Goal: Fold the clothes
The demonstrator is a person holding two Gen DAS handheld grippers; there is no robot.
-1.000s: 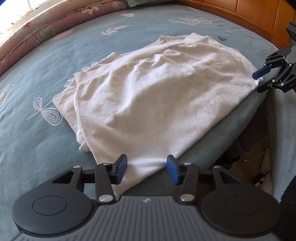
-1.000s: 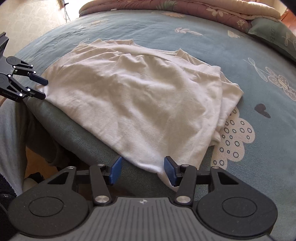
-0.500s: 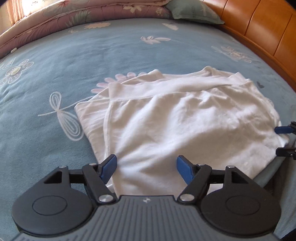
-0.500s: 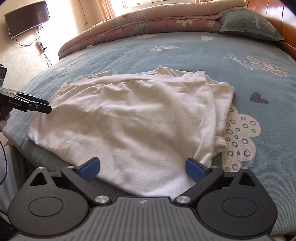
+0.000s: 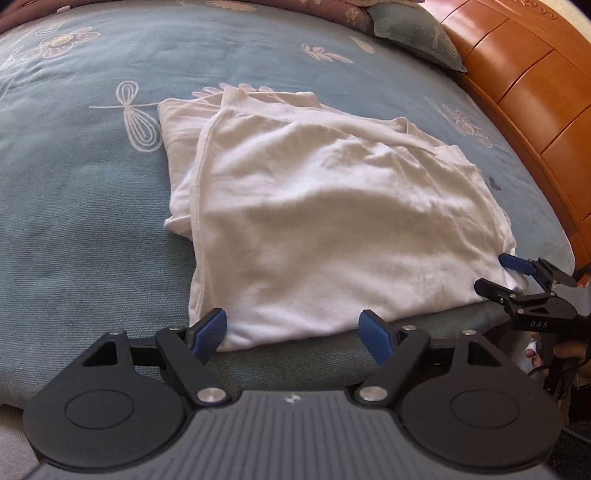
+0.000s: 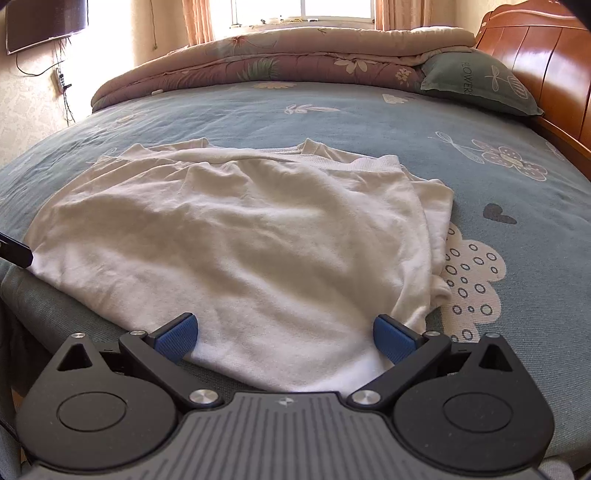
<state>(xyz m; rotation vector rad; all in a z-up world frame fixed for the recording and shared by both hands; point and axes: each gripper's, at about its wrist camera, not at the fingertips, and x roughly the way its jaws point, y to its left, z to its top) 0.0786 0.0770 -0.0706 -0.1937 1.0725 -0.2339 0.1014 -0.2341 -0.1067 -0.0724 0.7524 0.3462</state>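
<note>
Both grippers, left gripper (image 5: 293,330) opening and right gripper (image 6: 282,338) wide, straddled the folded white cotton shirt (image 5: 332,221)'s edge between their fingers; a shallow pinch might catch only the top layer and unfold it.

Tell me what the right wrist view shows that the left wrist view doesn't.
Only the right wrist view shows the window, the wall-mounted screen and the folded quilt in full. Only the left wrist view shows the right gripper, open at the garment's corner. Both share the white garment, the blue bedsheet, the green pillow and the wooden headboard.
</note>
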